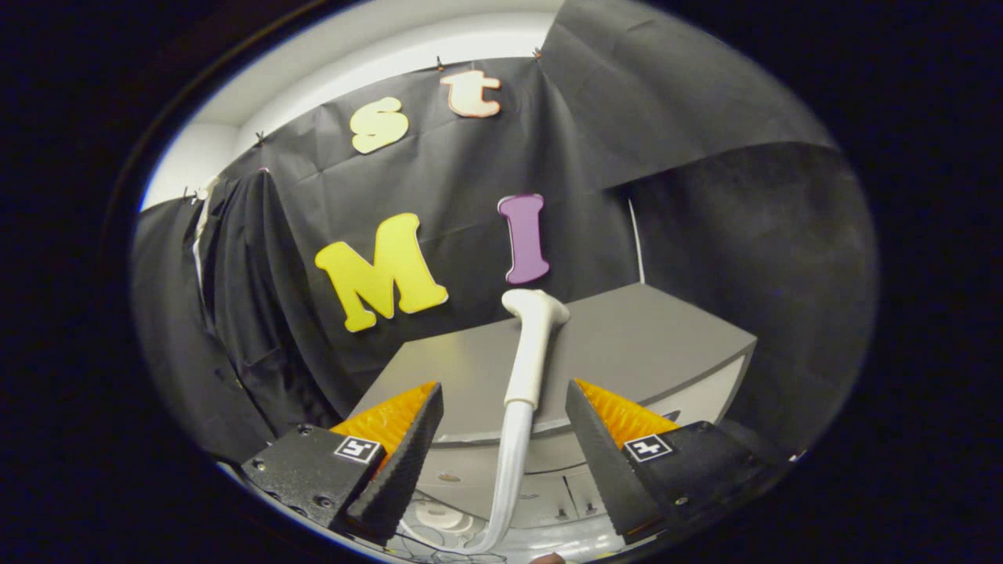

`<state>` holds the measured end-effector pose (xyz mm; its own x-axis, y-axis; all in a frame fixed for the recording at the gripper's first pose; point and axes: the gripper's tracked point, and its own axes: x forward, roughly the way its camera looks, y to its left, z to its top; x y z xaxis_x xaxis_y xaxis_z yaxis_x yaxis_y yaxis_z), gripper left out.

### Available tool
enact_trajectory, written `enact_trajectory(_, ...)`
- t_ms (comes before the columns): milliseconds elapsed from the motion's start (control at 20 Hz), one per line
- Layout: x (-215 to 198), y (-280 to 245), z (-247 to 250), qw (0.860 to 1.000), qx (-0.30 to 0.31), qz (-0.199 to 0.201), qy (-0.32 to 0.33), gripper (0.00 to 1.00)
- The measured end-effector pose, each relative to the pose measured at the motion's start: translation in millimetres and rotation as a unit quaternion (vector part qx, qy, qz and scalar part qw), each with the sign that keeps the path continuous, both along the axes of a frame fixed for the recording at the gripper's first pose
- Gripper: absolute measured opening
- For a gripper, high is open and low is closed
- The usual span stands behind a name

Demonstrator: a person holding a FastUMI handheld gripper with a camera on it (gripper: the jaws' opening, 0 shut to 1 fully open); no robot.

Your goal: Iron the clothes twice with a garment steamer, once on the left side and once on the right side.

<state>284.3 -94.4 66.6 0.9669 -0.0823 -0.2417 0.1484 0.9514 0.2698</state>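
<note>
The gripper holds its two fingers spread wide apart, clamped on nothing; the garment steamer lies just ahead of them, in line with the gap, touching neither finger; its white head rests on the grey tabletop, the broad nozzle end pointing away toward the booth wall, the handle running back toward the fingers; from the handle's near end a pale hose drops over the table's front edge and passes down through the space between the fingers, apart from both.

The table's front edge curves just beyond the fingertips; its right corner lies well beyond the right finger, and a white side panel shows under that corner; the tabletop is bare to the right of the steamer head, leaving open surface there; to the left the top ends close to the black cloth wall.

A dark garment hangs at the left against the cloth, well apart from the steamer and beyond the left finger; below the table edge, between the fingers, sit white fittings and thin cables, too blurred to tell further.
</note>
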Motion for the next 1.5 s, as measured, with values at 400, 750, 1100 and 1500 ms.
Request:
enact_trajectory(400, 89, -22, -2, 0.999, 0.009, -0.021, 0.027, 0.9)
enact_trajectory(750, 127, -32, -39, 0.994, 0.031, -0.032, 0.098, 0.8)
enact_trajectory(1100, 130, -41, -45, 0.986, -0.013, -0.112, 0.126, 0.6)
enact_trajectory(1500, 131, -41, -43, 0.988, -0.003, -0.113, 0.109, 0.38)
